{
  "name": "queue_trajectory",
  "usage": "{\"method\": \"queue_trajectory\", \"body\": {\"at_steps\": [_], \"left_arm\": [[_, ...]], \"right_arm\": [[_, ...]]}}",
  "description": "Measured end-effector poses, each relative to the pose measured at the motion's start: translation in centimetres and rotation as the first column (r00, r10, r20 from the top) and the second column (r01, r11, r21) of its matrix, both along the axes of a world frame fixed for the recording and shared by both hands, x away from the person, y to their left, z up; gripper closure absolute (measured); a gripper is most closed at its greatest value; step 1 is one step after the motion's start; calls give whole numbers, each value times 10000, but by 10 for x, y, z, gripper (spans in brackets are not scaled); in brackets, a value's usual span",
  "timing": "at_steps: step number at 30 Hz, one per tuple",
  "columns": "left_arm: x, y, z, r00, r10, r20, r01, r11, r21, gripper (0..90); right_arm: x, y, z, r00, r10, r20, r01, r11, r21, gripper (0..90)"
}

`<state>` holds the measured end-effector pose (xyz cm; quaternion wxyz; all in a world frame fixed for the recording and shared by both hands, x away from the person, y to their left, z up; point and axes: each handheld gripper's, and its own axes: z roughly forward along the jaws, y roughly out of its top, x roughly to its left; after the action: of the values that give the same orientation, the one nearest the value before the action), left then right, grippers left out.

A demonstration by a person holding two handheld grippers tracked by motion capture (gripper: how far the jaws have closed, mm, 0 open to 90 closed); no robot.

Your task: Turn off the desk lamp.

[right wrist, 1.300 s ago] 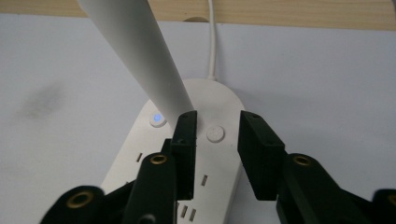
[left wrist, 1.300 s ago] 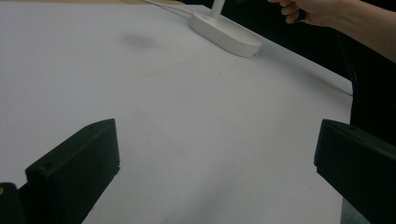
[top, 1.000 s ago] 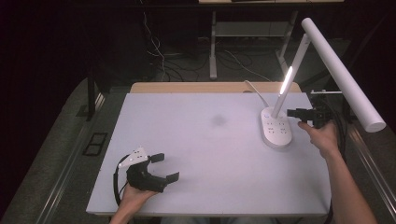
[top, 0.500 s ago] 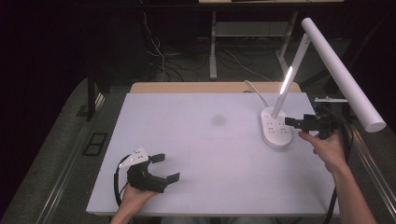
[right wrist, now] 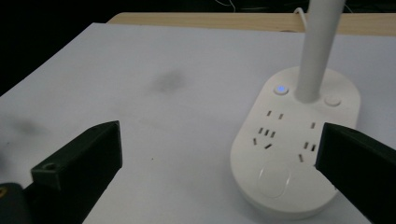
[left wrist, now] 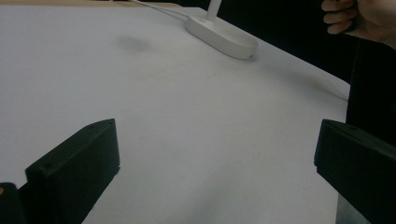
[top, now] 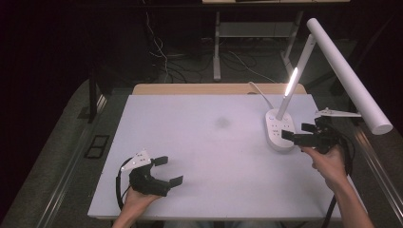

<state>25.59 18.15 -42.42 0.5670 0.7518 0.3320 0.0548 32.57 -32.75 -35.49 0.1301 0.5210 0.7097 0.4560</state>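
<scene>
The left gripper (top: 167,170) rests near the front-left corner of the white table (top: 209,156), jaws spread wide and empty. To the right stands the desk lamp (top: 279,130) (lit, its base carrying sockets); just beside it the right gripper (top: 298,133) has just been opening, nothing between its jaws.

Left gripper (top: 168,170): black body, two blocky black jaws, grey three-cornered plate on top, black cable looped at nine o'clock. Right gripper (top: 300,133): black, same grey plate, black cable trailing toward five o'clock. Forearms bare, unsleeved.
</scene>
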Motion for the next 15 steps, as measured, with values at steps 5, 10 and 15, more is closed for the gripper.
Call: {"method": "queue_trajectory", "body": {"at_steps": [5,10,15], "left_arm": [[0,-1,0,10000,-11,3,11,10000,17,0],[0,0,0,10000,-25,10,25,10000,9,0],[0,0,0,10000,-10,5,10,10000,46,0]], "right_arm": [[-12,7,-8,9991,408,150,-411,9989,237,5],[-26,11,-15,9979,637,138,-643,9970,442,5],[-34,12,-20,9970,755,190,-764,9957,526,6]]}}
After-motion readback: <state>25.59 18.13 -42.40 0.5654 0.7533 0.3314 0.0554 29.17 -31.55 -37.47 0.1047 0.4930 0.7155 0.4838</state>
